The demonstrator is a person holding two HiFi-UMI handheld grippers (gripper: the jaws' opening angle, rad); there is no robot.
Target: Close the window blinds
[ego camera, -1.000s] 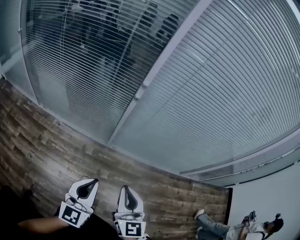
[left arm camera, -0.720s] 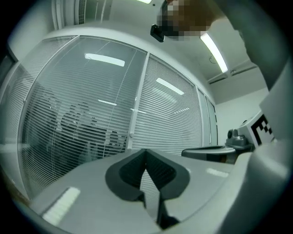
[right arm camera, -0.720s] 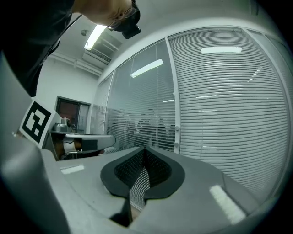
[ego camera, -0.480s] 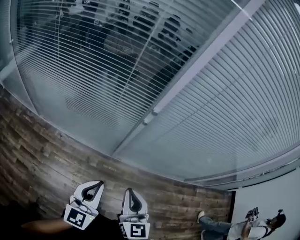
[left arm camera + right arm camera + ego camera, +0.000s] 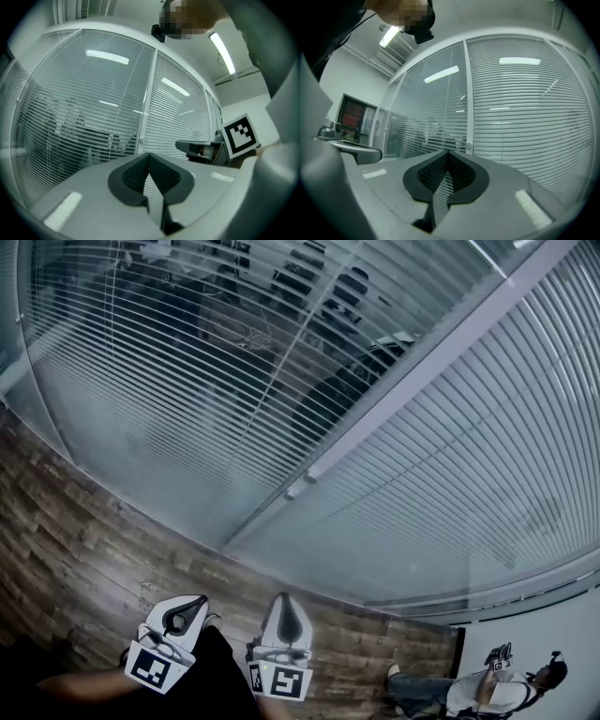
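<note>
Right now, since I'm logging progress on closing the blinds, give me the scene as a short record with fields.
left blind: slats open, room behind shows through
right blind: slats closed
knob on frame post: nothing touching it
left gripper: shut, empty, low over the wood floor
right gripper: shut, empty, beside the left
seated person: lower right corner

Brown wood-plank floor (image 5: 84, 549) meets glazed partition wall (image 5: 141, 427), pale grey metal mullion (image 5: 412, 376) splitting two panes. Plain white wall (image 5: 562, 629) at right (long ceiling strip light (image 5: 222, 49) lit).
</note>
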